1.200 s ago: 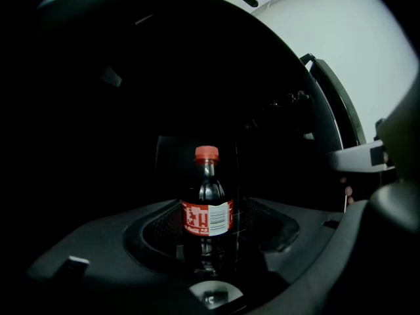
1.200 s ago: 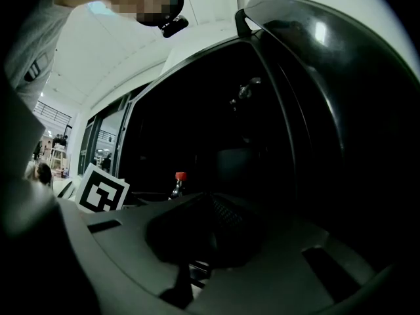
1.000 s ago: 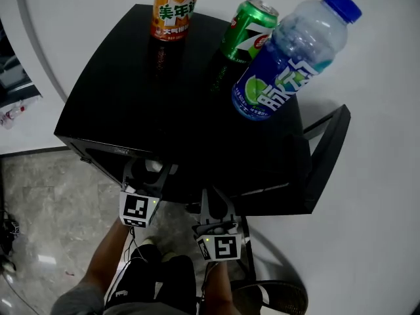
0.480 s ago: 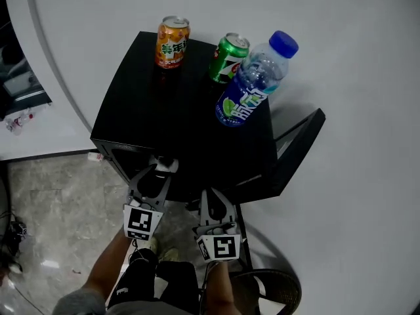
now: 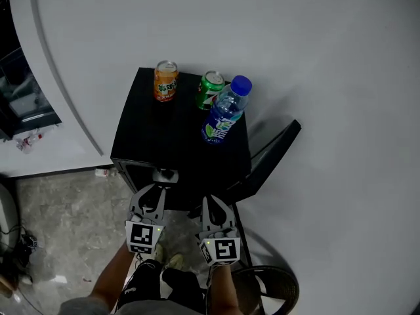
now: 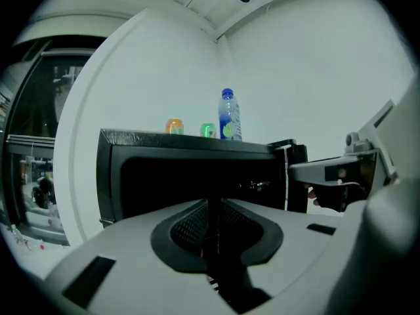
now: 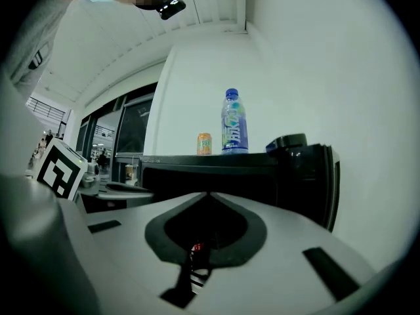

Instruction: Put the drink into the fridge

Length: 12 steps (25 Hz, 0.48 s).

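A black mini fridge [image 5: 164, 133] stands against the white wall, its door [image 5: 272, 155] swung open to the right. On its top stand an orange can [image 5: 166, 81], a green can [image 5: 210, 89] and a blue-capped bottle [image 5: 225, 113]. Both grippers hang in front of the dark fridge opening [image 6: 190, 176], apart from it. My left gripper [image 5: 150, 193] has just been closing; a narrow slit remains between its pads [image 6: 211, 205], with nothing in it. My right gripper [image 5: 214, 201] is shut and empty [image 7: 209, 199]. The bottle [image 7: 233, 125] and the orange can [image 7: 204, 144] show above the fridge's top edge.
Grey marble floor [image 5: 65, 228] lies to the left of the fridge. A round dark stool [image 5: 266, 294] sits at the bottom right behind my right hand. Dark glass and clutter [image 5: 23, 104] fill the far left. A small white part [image 5: 164, 174] shows at the fridge's front edge.
The head view has pulled back, so the fridge and drinks look smaller and farther. Both grippers have drawn away from the fridge front. The left jaws have gone from wide to nearly closed.
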Motion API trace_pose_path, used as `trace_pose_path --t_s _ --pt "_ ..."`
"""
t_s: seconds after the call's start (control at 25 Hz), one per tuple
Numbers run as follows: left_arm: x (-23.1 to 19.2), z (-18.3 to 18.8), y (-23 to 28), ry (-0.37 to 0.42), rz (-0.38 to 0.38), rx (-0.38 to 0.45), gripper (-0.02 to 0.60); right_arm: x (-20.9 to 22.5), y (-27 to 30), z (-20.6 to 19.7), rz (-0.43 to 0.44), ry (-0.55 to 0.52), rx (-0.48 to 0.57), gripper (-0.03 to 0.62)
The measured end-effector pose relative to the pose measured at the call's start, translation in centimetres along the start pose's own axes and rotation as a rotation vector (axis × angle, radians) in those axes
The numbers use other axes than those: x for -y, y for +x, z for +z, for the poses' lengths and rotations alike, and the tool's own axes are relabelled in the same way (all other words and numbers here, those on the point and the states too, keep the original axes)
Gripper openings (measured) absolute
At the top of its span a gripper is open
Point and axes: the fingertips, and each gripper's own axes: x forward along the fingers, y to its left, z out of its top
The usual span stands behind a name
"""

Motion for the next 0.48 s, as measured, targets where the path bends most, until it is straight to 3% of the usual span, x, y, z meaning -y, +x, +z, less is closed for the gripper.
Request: trace_pose_path --t_s 0.48 --pt "1.5 7.6 -4.4 -0.017 -0.003 -0.035 0.021 1.1 -3.3 7.5 -0.048 0.017 -0.028 0.025"
